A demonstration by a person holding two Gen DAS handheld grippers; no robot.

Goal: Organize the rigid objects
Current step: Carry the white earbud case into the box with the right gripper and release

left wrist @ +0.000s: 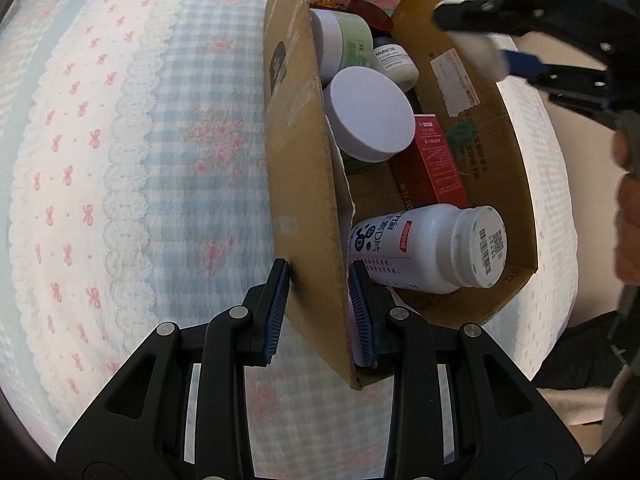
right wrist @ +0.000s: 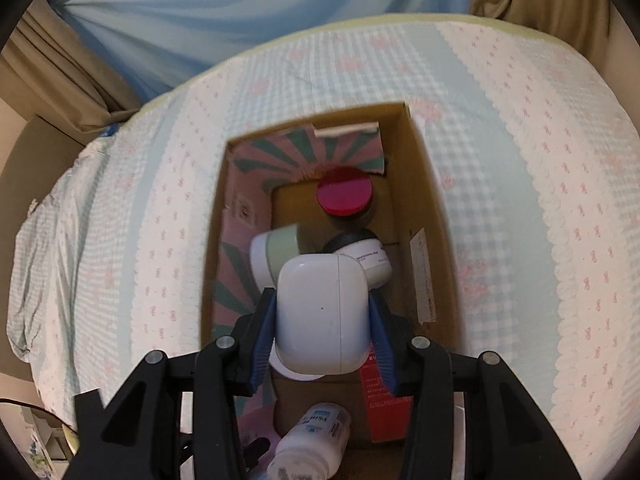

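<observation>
The work surface is a bed covered with a blue-and-white checked quilt [left wrist: 132, 184] printed with pink bows; blue drapery and tan curtains stand behind it. A cardboard box [left wrist: 308, 216] rests on the quilt and serves as the collection container.

The left gripper [left wrist: 319, 312] straddles the box's near wall, one pad outside and one inside, closed against the cardboard to steady it. The right gripper [right wrist: 322, 328] is clamped on a white earbud case [right wrist: 322, 316] and holds it above the box opening.

Contents already in the box: a white pill bottle [left wrist: 428, 248] lying on its side, a red carton [left wrist: 436, 160], a white-lidded jar [left wrist: 368, 114], a green-banded jar [left wrist: 344, 44], a small labelled bottle [left wrist: 394, 60] and a red-lidded container [right wrist: 344, 196].

Recommended procedure, judged from this position: lower the case over the bare cardboard floor near the red carton, not onto the rounded jars, where it would likely slide. Release only when the case is low, and keep the left grip firm so the box does not shift on the soft bedding.

Limits of view: the case hides much of the box floor in the right wrist view. Motion blur softens the right gripper in the left wrist view. Label text is mostly illegible. The patterned pink-and-green item [right wrist: 304, 152] at the far end cannot be identified.
</observation>
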